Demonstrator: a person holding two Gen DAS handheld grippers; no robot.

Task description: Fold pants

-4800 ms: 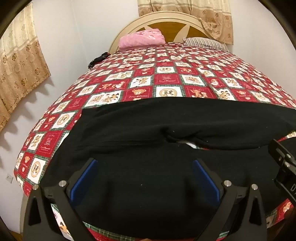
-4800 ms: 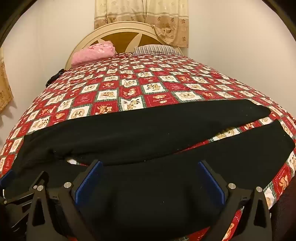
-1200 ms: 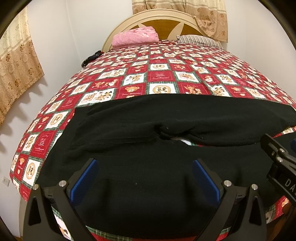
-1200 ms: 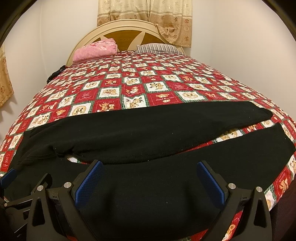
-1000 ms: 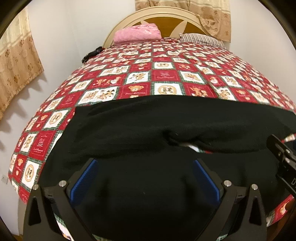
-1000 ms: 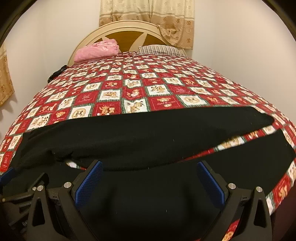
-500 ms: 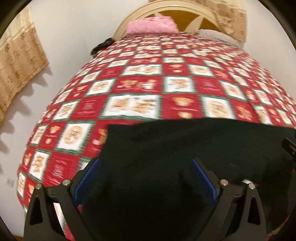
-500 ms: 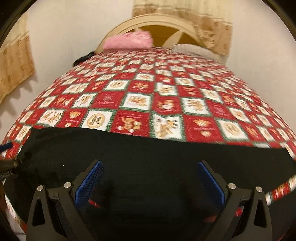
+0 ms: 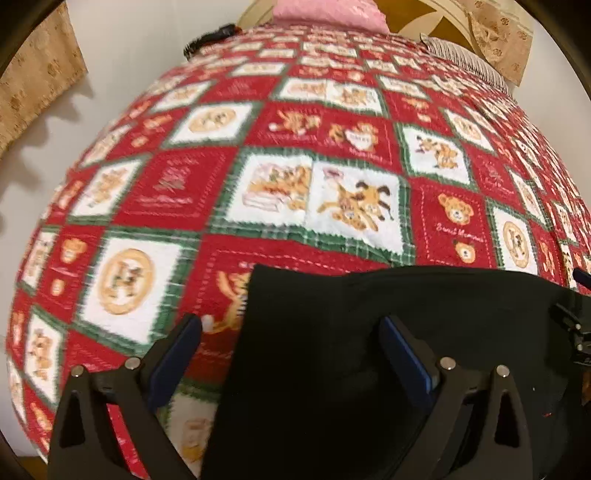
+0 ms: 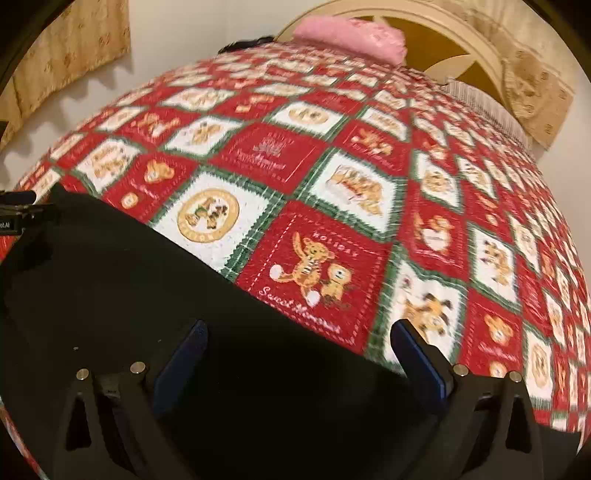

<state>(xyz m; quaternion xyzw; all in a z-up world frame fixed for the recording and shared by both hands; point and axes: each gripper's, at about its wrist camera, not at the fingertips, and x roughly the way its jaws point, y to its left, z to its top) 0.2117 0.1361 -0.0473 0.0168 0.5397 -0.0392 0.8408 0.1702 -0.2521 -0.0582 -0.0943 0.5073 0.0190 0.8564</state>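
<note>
Two grippers in play, both low over the bed. Starting at the left: a tan patterned curtain hangs on the wall beside the bed, and the red, white and green patchwork bedspread (teddy bears and pups all over it) fills most of both views. The left gripper has its blue-padded fingers spread wide, nothing pinched. Its left finger sits over bare bedspread, the right one over the black pants, so it straddles the garment's left edge. That edge runs up to a sharp corner, and the fabric stretches off to the right, where a bit of the other tool pokes in at the frame's side.

From the right wrist view, the pants cover the lower left, their far edge slanting down to the right. The right gripper is also wide open with nothing held, left finger over black fabric, right finger over bedspread. Farther back sit a pink pillow, a striped pillow and the cream headboard.
</note>
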